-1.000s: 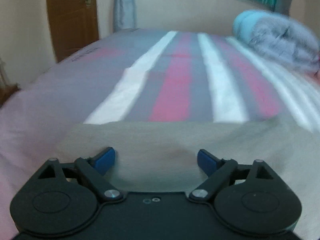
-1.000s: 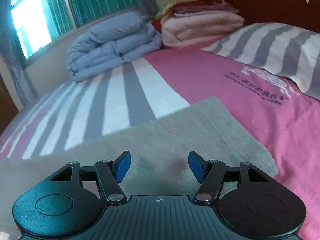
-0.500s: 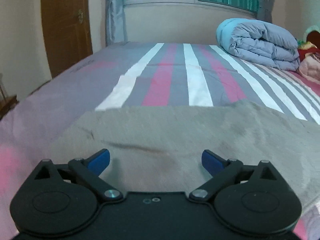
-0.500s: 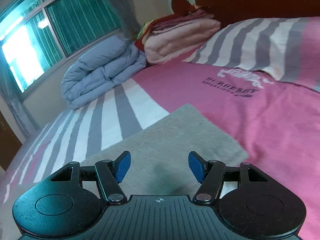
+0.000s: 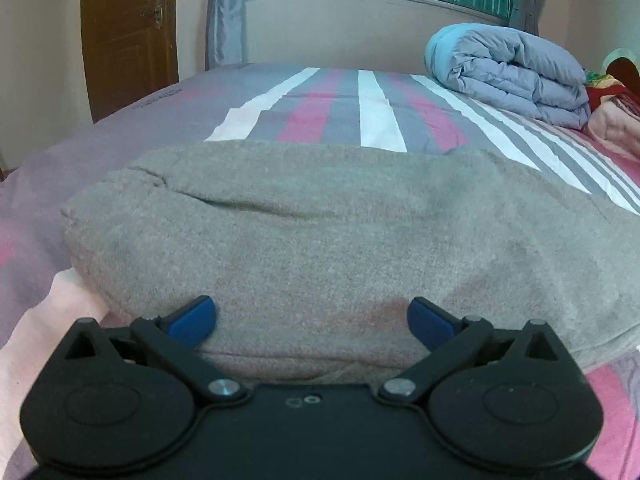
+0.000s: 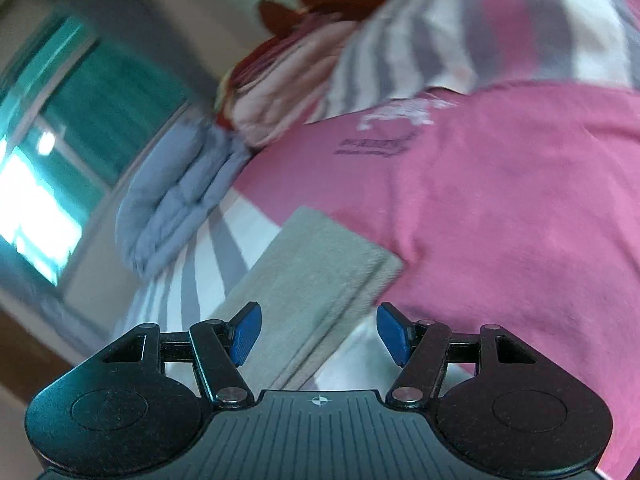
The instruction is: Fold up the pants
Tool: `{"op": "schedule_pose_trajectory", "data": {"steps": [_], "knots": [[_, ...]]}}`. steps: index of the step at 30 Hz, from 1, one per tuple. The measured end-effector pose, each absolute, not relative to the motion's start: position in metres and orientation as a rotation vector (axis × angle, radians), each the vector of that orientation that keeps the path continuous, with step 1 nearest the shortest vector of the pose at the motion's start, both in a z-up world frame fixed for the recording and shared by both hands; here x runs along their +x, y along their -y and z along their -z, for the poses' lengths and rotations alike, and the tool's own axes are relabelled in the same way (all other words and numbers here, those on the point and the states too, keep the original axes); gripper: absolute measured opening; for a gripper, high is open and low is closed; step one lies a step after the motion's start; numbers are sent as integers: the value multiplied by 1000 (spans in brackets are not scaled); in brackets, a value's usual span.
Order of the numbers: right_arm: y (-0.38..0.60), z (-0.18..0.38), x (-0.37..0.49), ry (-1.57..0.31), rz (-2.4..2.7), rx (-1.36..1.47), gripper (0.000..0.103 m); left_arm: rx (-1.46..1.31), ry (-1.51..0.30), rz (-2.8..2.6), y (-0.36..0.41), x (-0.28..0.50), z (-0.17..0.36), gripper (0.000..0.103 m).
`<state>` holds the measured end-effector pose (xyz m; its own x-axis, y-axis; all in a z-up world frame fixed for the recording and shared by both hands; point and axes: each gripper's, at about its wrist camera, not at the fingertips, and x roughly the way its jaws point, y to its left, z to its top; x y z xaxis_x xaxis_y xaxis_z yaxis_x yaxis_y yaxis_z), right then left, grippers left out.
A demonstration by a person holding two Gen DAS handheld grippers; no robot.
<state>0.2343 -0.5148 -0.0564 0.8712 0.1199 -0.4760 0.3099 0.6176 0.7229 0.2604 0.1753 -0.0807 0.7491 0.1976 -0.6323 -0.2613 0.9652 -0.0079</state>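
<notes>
The grey-beige pants (image 5: 340, 240) lie folded in a thick bundle across the striped bed. My left gripper (image 5: 311, 318) hovers at their near edge. Its jaws are opening, with the cloth low between the blue pads (image 5: 192, 316), which do not press on it. In the right wrist view, tilted and blurred, the narrow layered end of the pants (image 6: 320, 272) runs up from between the fingers. My right gripper (image 6: 320, 332) stands open over that end, its pads apart from the cloth.
A folded blue-grey duvet (image 5: 516, 76) sits at the bed's far right, also seen as the duvet (image 6: 180, 200). Beside it are stacked pink blankets (image 6: 288, 92) and a striped pillow (image 6: 480, 32). A wooden door (image 5: 128, 32) stands beyond the bed's left side.
The left gripper's jaws widened and it drew back, so the whole folded bundle shows. The right gripper pulled back to the pants' end and rolled, tilting its view.
</notes>
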Motion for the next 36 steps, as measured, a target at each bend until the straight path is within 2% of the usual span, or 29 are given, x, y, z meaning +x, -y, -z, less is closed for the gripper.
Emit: {"op": "schedule_pose_trajectory", "data": {"steps": [9, 15, 16, 17, 18, 19, 24, 26, 29, 36], "knots": [[536, 78, 251, -558, 46, 1115, 64, -95, -661, -254, -173, 257, 84, 97], [531, 73, 293, -686, 82, 1066, 63, -91, -657, -257, -172, 256, 84, 97], [528, 71, 298, -692, 84, 1032, 59, -91, -656, -257, -172, 256, 84, 97], [525, 72, 300, -701, 94, 983, 25, -91, -655, -257, -172, 255, 84, 97], [525, 76, 304, -721, 112, 929, 13, -92, -654, -255, -173, 255, 84, 97], [529, 83, 301, -700, 94, 931, 9, -94, -653, -253, -173, 255, 83, 97], [530, 96, 272, -594, 99, 1021, 9, -135, -620, -226, -180, 245, 76, 97], [526, 89, 270, -595, 97, 969, 9, -164, -587, -221, -185, 235, 68, 97], [509, 58, 272, -563, 57, 804, 9, -202, -539, -257, -194, 217, 60, 97], [425, -20, 276, -443, -106, 503, 9, -267, -563, -311, -220, 189, 57, 97]]}}
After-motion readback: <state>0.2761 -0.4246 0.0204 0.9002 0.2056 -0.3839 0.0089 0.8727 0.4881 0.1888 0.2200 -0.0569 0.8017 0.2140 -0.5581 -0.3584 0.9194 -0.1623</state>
